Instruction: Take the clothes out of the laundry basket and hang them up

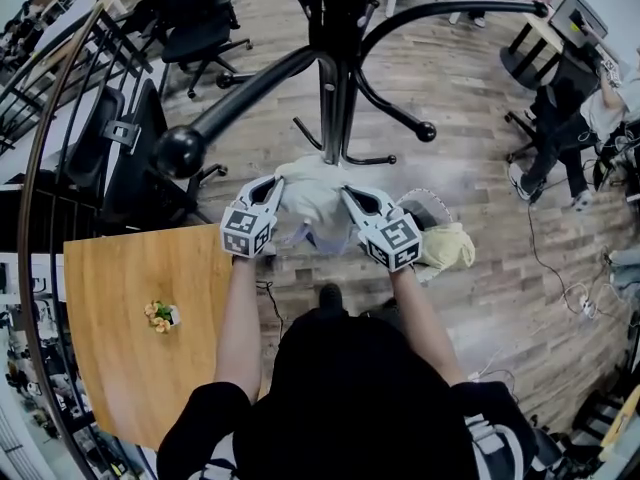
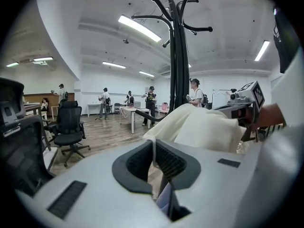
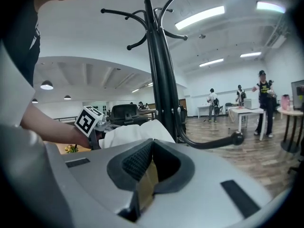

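head view: left tool (image 1: 278, 188) and right tool (image 1: 348, 194) each pinch shut on an edge of the pale cream cloth garment (image 1: 312, 208), held near the black metal coat stand (image 1: 335, 78); thin edge grips could slip, dropping it.

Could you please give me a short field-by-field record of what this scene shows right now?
left gripper: shut on garment
right gripper: shut on garment
garment: white, held up between both grippers
coat rack: black, upright, just beyond the garment
basket: on the floor, right of the garment
yellow cloth: at the basket's near side
table: wooden, at left, small plant on it
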Motion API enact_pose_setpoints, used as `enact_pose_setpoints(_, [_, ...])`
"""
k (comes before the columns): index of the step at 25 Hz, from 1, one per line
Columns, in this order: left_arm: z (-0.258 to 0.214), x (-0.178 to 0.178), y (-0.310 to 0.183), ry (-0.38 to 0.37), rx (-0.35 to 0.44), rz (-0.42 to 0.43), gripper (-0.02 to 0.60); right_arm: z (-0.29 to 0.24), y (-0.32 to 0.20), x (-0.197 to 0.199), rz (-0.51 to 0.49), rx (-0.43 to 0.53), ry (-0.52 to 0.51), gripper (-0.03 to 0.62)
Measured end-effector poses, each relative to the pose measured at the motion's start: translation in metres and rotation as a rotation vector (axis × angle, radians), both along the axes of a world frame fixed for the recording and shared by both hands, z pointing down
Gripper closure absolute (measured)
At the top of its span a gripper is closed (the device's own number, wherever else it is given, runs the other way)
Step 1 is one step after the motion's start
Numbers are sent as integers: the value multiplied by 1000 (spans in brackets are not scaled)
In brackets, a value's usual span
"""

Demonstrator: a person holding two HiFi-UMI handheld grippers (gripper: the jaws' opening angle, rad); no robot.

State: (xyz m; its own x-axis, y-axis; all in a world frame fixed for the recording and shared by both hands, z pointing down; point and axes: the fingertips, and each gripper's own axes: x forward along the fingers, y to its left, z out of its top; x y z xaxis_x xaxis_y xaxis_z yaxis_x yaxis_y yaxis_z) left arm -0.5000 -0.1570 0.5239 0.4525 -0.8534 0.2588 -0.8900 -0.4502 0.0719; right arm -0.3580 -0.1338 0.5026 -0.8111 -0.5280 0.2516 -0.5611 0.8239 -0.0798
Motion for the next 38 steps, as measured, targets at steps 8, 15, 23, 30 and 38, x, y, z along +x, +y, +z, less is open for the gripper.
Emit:
enact_pose_setpoints(8, [28,20,8,-14,-65,48,548,14,6,-4,-24,-57,-35,579])
enact_pose_setpoints(15, [19,15,14,5,-43,-8,546,11,13,2,-30,-72,-51,554])
enact_pose_setpoints(23, [13,3,18,30,-14,-71,497,15,15,12,-24,-75,-45,534])
enact_pose_setpoints(30, [10,-16,27,102,0,-143,442,16,20,18,-28,-76,-39,514])
enact_pose_setpoints(38, [15,-25,45,97,-11,-183,442,18,26,25,-33,-75,-27,515])
